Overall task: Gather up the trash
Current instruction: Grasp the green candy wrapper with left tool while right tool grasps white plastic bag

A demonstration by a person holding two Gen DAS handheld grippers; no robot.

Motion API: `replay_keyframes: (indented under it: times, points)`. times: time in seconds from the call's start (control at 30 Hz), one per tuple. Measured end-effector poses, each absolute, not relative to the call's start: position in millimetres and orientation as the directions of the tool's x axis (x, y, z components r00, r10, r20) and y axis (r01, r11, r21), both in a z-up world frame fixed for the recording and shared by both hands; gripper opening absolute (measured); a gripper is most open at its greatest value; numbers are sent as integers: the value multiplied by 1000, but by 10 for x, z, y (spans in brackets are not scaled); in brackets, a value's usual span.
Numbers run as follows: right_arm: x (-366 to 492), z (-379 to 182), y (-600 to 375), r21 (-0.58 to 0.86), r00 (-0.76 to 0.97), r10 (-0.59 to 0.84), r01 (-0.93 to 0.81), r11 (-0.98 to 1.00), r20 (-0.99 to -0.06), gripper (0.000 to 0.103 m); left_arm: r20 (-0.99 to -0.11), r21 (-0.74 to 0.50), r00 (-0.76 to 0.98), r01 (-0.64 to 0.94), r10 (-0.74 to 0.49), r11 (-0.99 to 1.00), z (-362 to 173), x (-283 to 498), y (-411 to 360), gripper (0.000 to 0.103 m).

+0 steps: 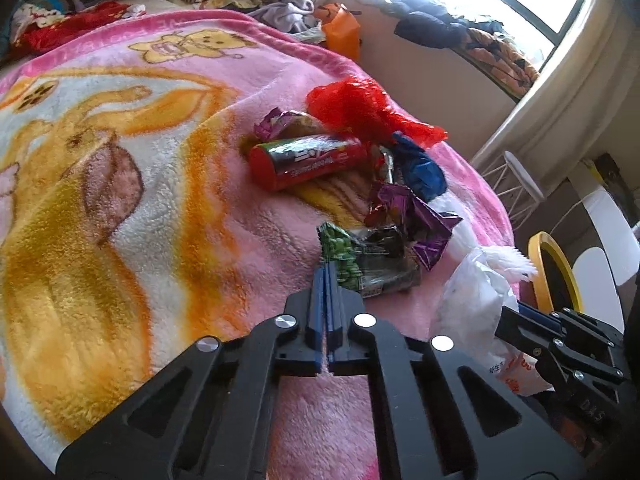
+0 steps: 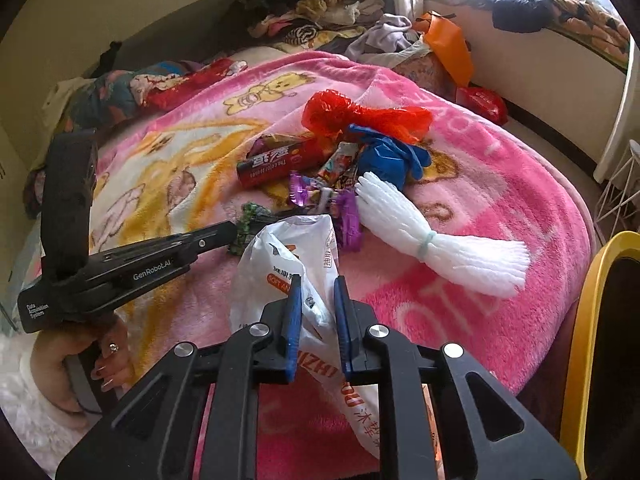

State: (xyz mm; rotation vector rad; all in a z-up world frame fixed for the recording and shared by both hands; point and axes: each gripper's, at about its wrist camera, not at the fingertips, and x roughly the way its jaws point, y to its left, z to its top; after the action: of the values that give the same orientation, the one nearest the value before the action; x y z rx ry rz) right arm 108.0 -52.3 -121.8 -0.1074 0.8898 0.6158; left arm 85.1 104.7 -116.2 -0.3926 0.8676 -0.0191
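Trash lies heaped on a pink blanket (image 1: 120,200): a red can (image 1: 308,158), a red plastic bag (image 1: 352,108), a blue crumpled bag (image 1: 420,164), a purple wrapper (image 1: 416,216), a green wrapper (image 1: 368,264) and a white foam net (image 2: 440,240). My left gripper (image 1: 327,270) is shut, its tips pinching the near left corner of the green wrapper (image 2: 250,222). The right gripper (image 2: 318,284) is shut on a white plastic bag (image 2: 288,256), which stands up between its blue pads (image 2: 294,312). In the left wrist view the right gripper (image 1: 516,314) holds the bag (image 1: 472,300) at the bed's right edge.
A yellow-rimmed bin (image 2: 580,340) stands beside the bed at the right. Clothes (image 2: 320,8) are piled at the far end, beside an orange bag (image 2: 448,44). A white wire rack (image 1: 516,184) stands by the curtain. A person's hand (image 2: 80,360) holds the left gripper's handle.
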Motion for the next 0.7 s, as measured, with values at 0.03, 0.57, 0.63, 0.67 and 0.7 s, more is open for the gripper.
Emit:
replay_keyframes:
  times: [0.03, 0.57, 0.63, 0.67, 0.7]
  points:
    - [1066, -1216, -509, 159, 474, 457, -543, 824, -752, 15, -735, -347, 654, -135, -179, 928, -1147, 842, 1041, 0]
    - [896, -897, -822, 161, 579, 461, -494, 855, -672, 14, -716, -492, 625, -136, -311, 860, -1276, 932, 1086, 42]
    - [878, -835, -872, 161, 597, 459, -484, 860, -657, 14, -715, -495, 626, -138, -312, 858, -1289, 957, 1058, 39]
    - [871, -811, -893, 159, 606, 457, -480, 863, -651, 14, -716, -495, 624, -135, -315, 858, -1297, 974, 1034, 19]
    - [863, -782, -917, 154, 617, 454, -476, 866, -643, 13, -717, -497, 620, -135, -318, 857, -1307, 983, 1013, 14]
